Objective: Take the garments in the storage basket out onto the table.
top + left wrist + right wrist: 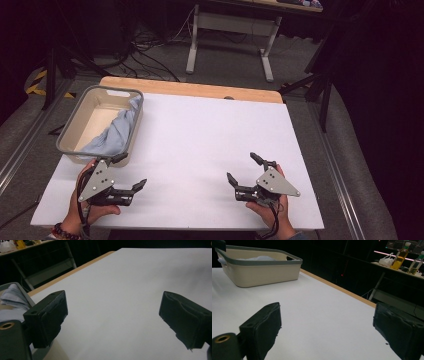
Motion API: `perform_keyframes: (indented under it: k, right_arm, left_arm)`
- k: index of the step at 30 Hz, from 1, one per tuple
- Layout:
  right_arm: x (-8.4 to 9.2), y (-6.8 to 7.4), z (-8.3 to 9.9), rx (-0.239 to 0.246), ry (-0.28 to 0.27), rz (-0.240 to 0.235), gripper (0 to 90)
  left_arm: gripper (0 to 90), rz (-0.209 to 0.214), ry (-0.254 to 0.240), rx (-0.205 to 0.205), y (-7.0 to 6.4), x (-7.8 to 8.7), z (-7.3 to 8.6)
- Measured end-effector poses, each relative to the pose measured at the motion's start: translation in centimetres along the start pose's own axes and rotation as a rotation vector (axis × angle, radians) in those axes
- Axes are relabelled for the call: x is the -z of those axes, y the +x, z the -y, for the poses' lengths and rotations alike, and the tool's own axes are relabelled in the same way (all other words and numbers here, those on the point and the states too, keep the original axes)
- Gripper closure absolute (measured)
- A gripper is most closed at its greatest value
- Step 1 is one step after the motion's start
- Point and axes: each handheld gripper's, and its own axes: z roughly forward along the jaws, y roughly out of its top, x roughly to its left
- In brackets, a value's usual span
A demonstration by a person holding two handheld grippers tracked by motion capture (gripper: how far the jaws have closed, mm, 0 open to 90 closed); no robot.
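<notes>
- Right now both grippers are idling low over the white table (200, 140), each one empty.
- Over on the near-left side, the left gripper (131, 172) is hovering just beside the near corner of the bin (75, 120), jaws spread wide with only bare tabletop between them; the left gripper view is looking out across that same empty sheet.
- Opposite it, the right gripper (243, 169) is resting near the front edge, well apart from the bin, its jaws likewise gaping and pinching nothing.
- Inside the bin, a blue cloth (115, 131) is lying bunched against the right wall, one fold draping up onto the rim.
- Judging by that, the cloth is sitting where the left gripper can be reaching it soonest, and both sets of jaws are waiting open so either could be closing on fabric without fuss.
</notes>
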Motion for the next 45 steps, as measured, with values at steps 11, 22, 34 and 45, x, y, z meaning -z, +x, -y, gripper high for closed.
perform_keyframes:
  k: [11,22,34,45]
  right_arm:
    - [0.1,0.0,0.3,0.023,-0.013,0.005,8.3]
    - [0.2,0.2,-0.2,0.022,-0.022,0.006,8.2]
    - [-0.5,0.2,0.3,0.025,0.008,-0.009,8.1]
    - [-0.5,0.2,0.6,0.022,0.026,0.001,8.2]
  left_arm:
    - [9.2,0.003,0.014,-0.010,0.1,-0.2,-0.5]
    - [10.5,-0.016,0.047,-0.029,0.9,0.7,-1.0]
    - [9.9,-0.081,0.052,0.047,4.2,2.7,-2.4]
    - [9.1,-0.128,0.132,0.050,8.2,1.4,-4.8]
